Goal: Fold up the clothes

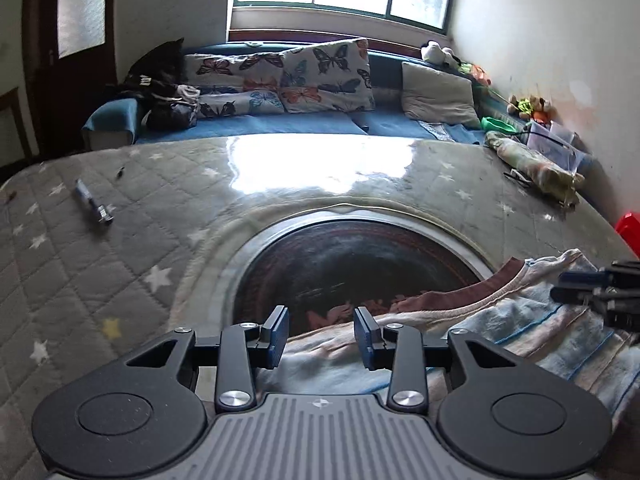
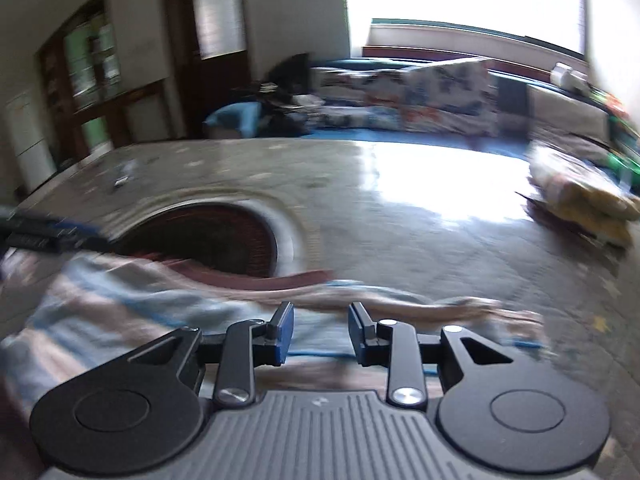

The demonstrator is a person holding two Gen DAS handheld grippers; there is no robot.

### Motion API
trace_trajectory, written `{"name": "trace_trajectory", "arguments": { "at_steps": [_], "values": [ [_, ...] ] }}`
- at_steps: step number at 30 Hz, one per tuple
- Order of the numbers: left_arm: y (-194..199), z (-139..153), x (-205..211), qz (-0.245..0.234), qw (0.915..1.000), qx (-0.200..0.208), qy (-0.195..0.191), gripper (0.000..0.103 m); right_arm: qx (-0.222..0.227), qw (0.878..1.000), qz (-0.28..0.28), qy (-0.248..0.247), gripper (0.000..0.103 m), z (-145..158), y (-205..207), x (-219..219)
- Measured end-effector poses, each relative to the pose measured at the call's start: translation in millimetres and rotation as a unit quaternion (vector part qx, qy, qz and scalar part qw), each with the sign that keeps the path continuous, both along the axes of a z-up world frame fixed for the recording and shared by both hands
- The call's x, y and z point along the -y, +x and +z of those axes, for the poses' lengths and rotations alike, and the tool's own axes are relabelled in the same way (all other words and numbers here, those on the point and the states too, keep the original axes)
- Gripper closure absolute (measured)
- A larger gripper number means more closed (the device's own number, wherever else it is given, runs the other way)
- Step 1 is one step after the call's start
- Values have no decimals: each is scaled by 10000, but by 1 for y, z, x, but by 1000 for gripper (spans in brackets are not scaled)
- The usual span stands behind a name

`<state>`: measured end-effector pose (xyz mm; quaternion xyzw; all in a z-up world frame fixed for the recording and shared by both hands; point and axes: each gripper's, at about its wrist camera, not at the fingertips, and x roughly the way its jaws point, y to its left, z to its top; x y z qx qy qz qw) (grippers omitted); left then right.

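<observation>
A pale striped garment point(image 1: 520, 332) in light blue, pink and cream, with a maroon neckband, lies on the table near its front edge. My left gripper point(image 1: 321, 338) stands open just above the garment's left part, nothing between its blue pads. At the right edge of the left wrist view the right gripper point(image 1: 592, 292) hovers over the cloth. The right wrist view is motion-blurred: the same garment point(image 2: 140, 300) spreads below my right gripper point(image 2: 320, 334), which is open with empty pads. The left gripper point(image 2: 44, 232) shows at the far left of that view.
The table has a grey quilted star cover point(image 1: 100, 260) under glossy plastic, with a dark round inset point(image 1: 352, 272) in the middle. A small tube point(image 1: 94, 204) lies at the left, a folded cloth bundle point(image 1: 536, 168) at the far right. A blue sofa with butterfly cushions point(image 1: 320, 76) stands behind.
</observation>
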<state>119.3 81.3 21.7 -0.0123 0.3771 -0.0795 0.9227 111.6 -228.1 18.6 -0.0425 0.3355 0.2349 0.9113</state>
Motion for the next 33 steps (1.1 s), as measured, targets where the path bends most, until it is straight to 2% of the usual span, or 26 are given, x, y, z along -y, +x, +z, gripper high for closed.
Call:
{"name": "trace_trajectory", "arguments": {
  "at_steps": [4,6,13,20,23,29,33],
  "values": [
    [-6,-1,-13,12,9999,-110,-116,67,47,9984,557,-118,71,-1,-8,-36],
    [-6,-6,-13,34,9999,-134,-12,67,43,9969,763,-172,71,-4,-9,-54],
    [1,-19,-20,194,9995,-213,110,67,-1,9952,934,-293,71,-18,-2,-96],
    [-9,-10,-17,44,10000,-62,55,67,-39,9898,1412,-211,71,-15,-17,-115],
    [-5,-16,-16,27,9998,-151,141,67,-92,9839,1781,-122,71,-12,-32,-124],
    [-5,-19,-16,8,9998,-77,204,67,-21,9666,2561,-121,71,-6,-68,-148],
    [-4,-20,-18,36,9998,-37,195,67,242,9562,2904,-295,71,-9,-95,-161]
  ]
}}
